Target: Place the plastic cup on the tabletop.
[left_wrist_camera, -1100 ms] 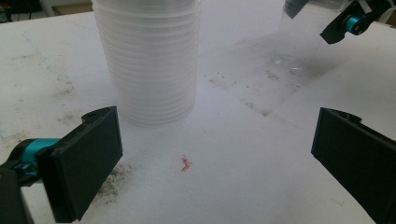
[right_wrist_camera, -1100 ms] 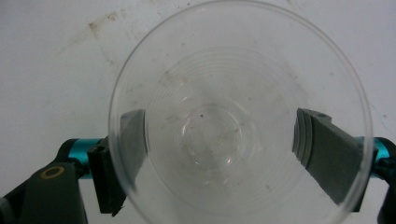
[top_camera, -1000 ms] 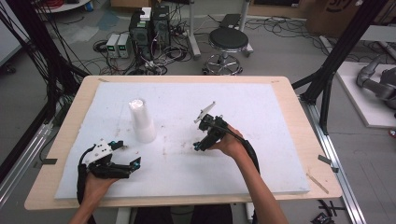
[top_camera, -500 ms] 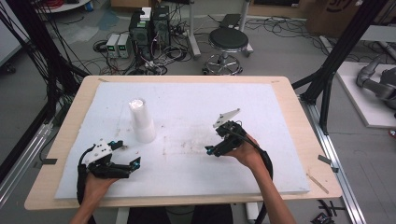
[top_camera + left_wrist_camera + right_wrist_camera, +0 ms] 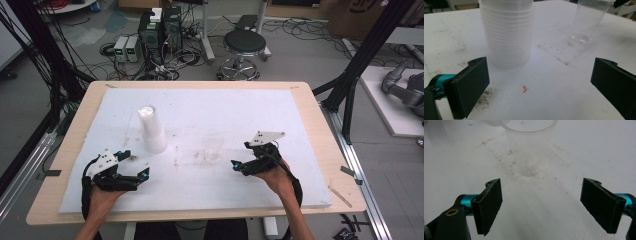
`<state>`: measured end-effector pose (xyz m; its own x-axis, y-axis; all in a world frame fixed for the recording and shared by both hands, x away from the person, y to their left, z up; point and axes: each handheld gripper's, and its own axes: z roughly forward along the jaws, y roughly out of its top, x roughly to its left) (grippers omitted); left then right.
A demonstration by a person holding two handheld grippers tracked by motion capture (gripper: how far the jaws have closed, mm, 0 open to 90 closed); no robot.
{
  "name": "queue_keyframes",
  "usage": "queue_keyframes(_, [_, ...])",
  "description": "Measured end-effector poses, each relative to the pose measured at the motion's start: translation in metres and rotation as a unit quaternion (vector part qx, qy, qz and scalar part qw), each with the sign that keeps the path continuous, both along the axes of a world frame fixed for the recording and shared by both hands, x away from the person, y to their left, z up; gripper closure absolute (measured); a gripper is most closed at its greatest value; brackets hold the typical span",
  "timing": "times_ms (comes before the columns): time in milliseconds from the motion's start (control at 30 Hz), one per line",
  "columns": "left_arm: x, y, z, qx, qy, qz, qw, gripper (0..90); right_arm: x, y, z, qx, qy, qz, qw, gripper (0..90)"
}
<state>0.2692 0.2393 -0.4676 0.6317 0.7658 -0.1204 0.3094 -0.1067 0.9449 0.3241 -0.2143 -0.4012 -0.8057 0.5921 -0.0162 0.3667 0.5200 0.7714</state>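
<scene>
Plainly the largest thing is the white board (image 5: 225,110) over the table, and on it the stack of cups (image 5: 151,129) serves as the landmark. It stands upright, mouth up, so its long axis runs straight up from the board.

To the right of the stack, near it but apart, stands a single clear cup (image 5: 529,147), also upright, on the stained patch of the board. In the left gripper view that cup (image 5: 591,20) shows behind and to the right of the stack.

The right gripper (image 5: 241,155) lies further right from the stack, beyond the single cup, and points back toward it. The cup sits dead ahead of its jaws, clear of both pads. The jaws stand wide apart with nothing between them.

The left gripper (image 5: 136,164) rests on the near side of the stack, aimed at its base. Its jaws are spread too, empty, with the stack just ahead and left of centre.

By my judgement the right hand is nearer the single cup and the left nearer the stack.

A small red speck (image 5: 524,89) lies on the board just in front of the stack.
</scene>
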Motion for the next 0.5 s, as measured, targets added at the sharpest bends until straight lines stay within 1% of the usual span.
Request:
queue_keyframes(100, [0.000, 0.000, 0.000, 0.000, -0.001, 0.002, 1.0000, 1.8, -0.006, -0.008, -0.007, 0.016, -0.005, -0.007, 0.9998, 17.7])
queue_keyframes(233, [-0.001, 0.000, 0.000, 0.000, -0.004, 0.004, 1.0000, 1.9, -0.012, -0.020, -0.017, 0.042, -0.020, -0.030, 0.9985, 17.7])
queue_keyframes(267, [-0.001, 0.000, 0.000, 0.000, -0.004, 0.004, 1.0000, 1.8, -0.012, -0.022, -0.019, 0.040, -0.021, -0.037, 0.9983, 17.7])
queue_keyframes(500, [-0.001, 0.000, 0.000, 0.000, -0.006, 0.005, 1.0000, 1.9, -0.017, -0.037, -0.025, 0.059, -0.041, -0.067, 0.9951, 17.7])
